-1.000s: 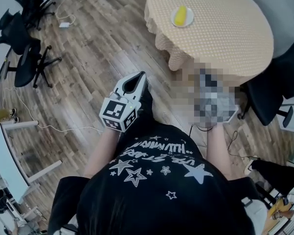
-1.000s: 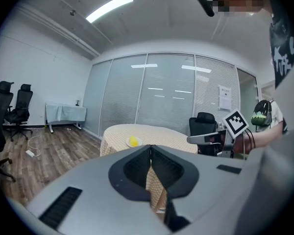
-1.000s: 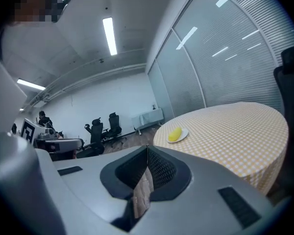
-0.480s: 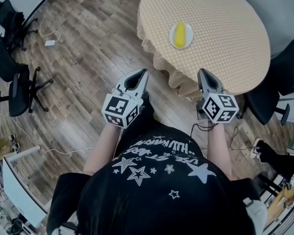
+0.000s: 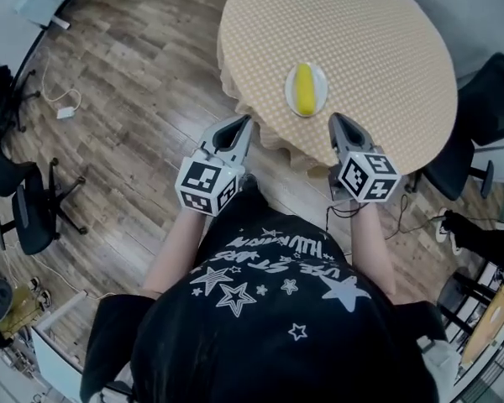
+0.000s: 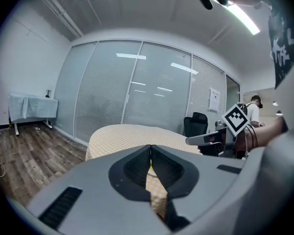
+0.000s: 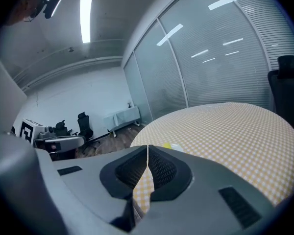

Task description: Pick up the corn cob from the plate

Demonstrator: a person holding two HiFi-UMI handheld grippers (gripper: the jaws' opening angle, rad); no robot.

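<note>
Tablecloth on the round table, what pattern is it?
The tablecloth is yellow-and-white check, clearest in the right gripper view.

Office — swivel chairs (image 5: 35, 212), glass partitions (image 6: 137, 92).

Left forearm (image 5: 180, 243) and right forearm (image 5: 370, 240) out front, parallel. Left gripper (image 5: 244, 122): jaws together, empty. Right gripper (image 5: 336, 119), abreast of it: jaws together, empty. Both tipped slightly down.
</note>
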